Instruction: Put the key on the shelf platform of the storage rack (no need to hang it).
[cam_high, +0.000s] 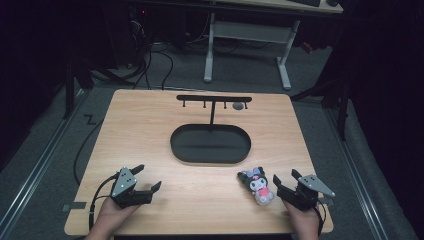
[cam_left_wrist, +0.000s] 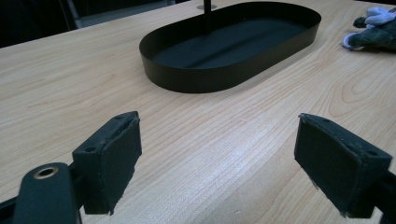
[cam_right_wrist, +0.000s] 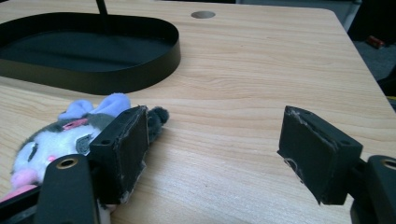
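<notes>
The right gripper rests low over the table with its jaws spread and nothing between them; the plush toy lies just outside its left jaw, touching or nearly touching that jaw's outer face in the right gripper view, so the toy is beside the gap rather than in it. The step in hand looks like taking hold of the toy, probably to carry it to the black oval tray that sits ahead of the jaws, under the black hook stand. To do this well, the person would shift the right gripper sideways toward the toy until the soft body sits centred between the pads, keep the jaws low to the table, and close on the thicker head or torso rather than on an ear or bow, which would slip. The left gripper waits well apart with its jaws spread wide and empty, the tray ahead of them.
</notes>
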